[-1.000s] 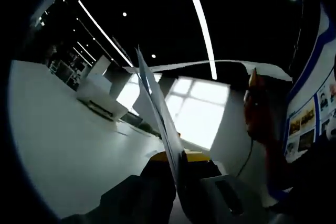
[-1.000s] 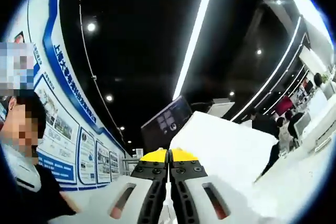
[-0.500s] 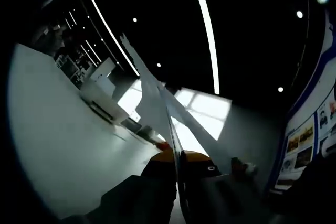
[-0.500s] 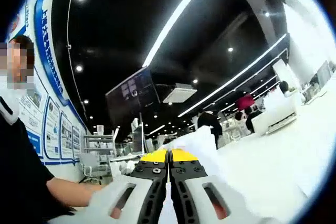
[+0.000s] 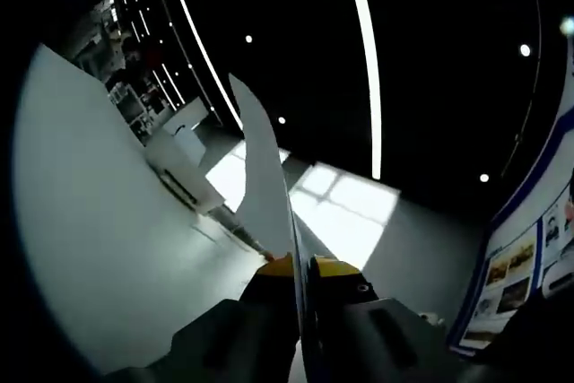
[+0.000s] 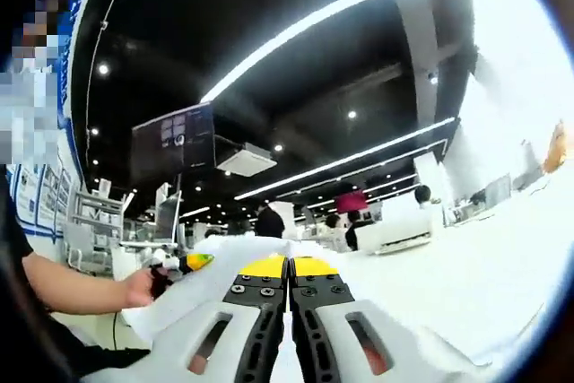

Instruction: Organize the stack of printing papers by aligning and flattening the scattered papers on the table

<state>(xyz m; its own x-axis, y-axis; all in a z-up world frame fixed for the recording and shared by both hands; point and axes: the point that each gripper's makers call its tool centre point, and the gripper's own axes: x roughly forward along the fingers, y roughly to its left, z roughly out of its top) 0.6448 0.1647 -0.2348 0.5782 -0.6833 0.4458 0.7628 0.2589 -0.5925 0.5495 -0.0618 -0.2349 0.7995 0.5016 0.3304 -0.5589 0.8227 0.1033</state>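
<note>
Paper [image 5: 265, 186] stands edge-on, pinched between the left gripper's [image 5: 301, 268] jaws above the white counter [image 5: 99, 239]. Right gripper [image 6: 289, 266]: jaws pressed together on the same paper [image 6: 224, 262]. Since a second ago both views have rolled, the counter now broad on the right, suggesting the sheets are being lowered for squaring.

The paper [image 5: 265, 186] hides where the left tongs [image 5: 300, 266] meet.

No text can be read; the wall posters [image 5: 516, 280] seem too blurred to make out.
</note>
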